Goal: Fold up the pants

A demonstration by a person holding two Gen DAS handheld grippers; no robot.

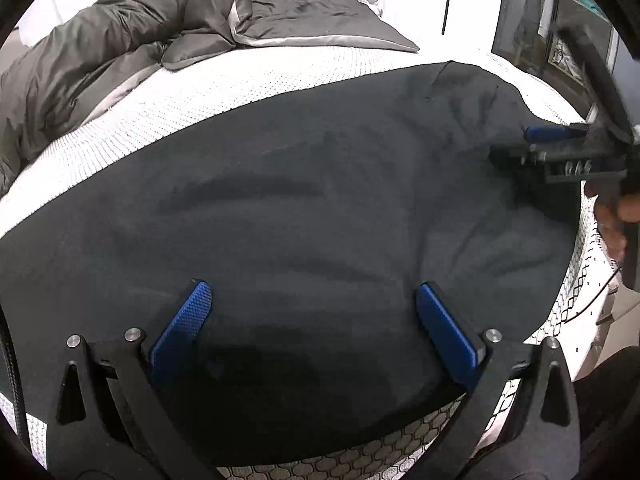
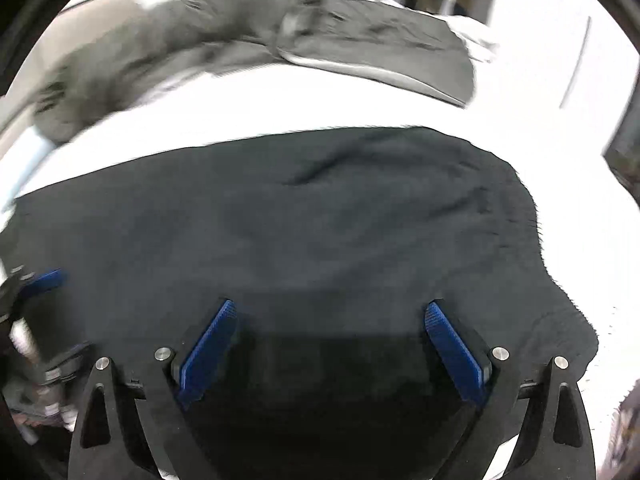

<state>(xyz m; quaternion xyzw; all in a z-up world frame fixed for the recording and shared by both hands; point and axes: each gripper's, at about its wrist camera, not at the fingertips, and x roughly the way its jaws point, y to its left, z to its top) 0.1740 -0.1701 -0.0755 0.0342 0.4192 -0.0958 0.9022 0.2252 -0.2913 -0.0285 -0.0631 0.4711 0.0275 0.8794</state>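
Note:
Dark pants (image 1: pixel 300 208) lie spread flat on a white mattress (image 1: pixel 168 112), wrinkled toward the right. My left gripper (image 1: pixel 312 292) is open just above the pants' near edge, blue pads wide apart, holding nothing. My right gripper (image 1: pixel 516 144) shows at the right of the left wrist view, low over the pants' right part. In the right wrist view the right gripper (image 2: pixel 330 312) is open over the pants (image 2: pixel 300 220), empty. The left gripper's blue pad (image 2: pixel 46 280) shows at the left edge there.
A grey duvet (image 1: pixel 100 52) is bunched at the back left of the bed, with a grey pillow (image 1: pixel 316 16) behind. It shows blurred in the right wrist view (image 2: pixel 200 28). The mattress edge (image 1: pixel 576 300) drops off at the right, near a dark cabinet (image 1: pixel 560 32).

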